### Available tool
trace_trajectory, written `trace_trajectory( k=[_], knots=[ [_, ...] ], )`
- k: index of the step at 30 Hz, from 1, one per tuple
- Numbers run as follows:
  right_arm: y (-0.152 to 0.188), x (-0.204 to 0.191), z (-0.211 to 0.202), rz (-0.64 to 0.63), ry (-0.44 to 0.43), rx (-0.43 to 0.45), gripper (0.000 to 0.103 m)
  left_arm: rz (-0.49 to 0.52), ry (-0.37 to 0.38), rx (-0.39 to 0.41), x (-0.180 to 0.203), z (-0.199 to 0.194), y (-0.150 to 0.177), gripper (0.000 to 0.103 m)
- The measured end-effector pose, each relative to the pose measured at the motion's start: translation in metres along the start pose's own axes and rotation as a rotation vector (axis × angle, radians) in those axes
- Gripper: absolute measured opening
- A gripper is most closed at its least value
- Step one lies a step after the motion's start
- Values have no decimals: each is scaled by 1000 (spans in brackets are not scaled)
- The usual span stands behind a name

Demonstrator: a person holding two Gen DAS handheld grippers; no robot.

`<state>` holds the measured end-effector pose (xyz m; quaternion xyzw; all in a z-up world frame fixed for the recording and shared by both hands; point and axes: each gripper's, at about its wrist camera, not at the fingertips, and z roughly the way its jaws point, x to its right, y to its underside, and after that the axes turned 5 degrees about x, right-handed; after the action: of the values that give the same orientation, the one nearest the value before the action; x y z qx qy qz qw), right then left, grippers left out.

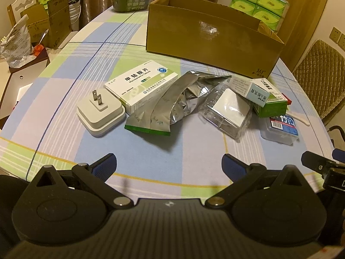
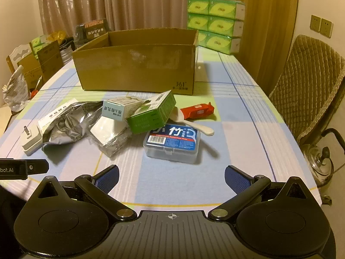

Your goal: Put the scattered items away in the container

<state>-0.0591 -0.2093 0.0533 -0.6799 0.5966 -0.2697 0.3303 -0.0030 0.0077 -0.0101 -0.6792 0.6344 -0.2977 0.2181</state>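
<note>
Nearby, crinkled foil pouch (image 1: pixel 172 99) lies beside rectangular cardboard box (image 1: pixel 211 41).

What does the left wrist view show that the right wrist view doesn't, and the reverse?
Only the left wrist view shows the printed face of the white medicine box and the plug's prongs from above. Only the right wrist view shows the red packet, the whole white spoon and the kettle. Both show the cardboard box, foil bag, floss case and open grippers.

Beige curtains (image 2: pixel 112 2), quilted chair (image 2: pixel 306 86)
</note>
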Motion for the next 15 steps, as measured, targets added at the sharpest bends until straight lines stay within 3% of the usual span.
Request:
trace_trajectory(
  k=[15],
  knots=[
    [0,-4,17,15,1,-5,101,-7,-1,7,-7,1,-4,102]
  ],
)
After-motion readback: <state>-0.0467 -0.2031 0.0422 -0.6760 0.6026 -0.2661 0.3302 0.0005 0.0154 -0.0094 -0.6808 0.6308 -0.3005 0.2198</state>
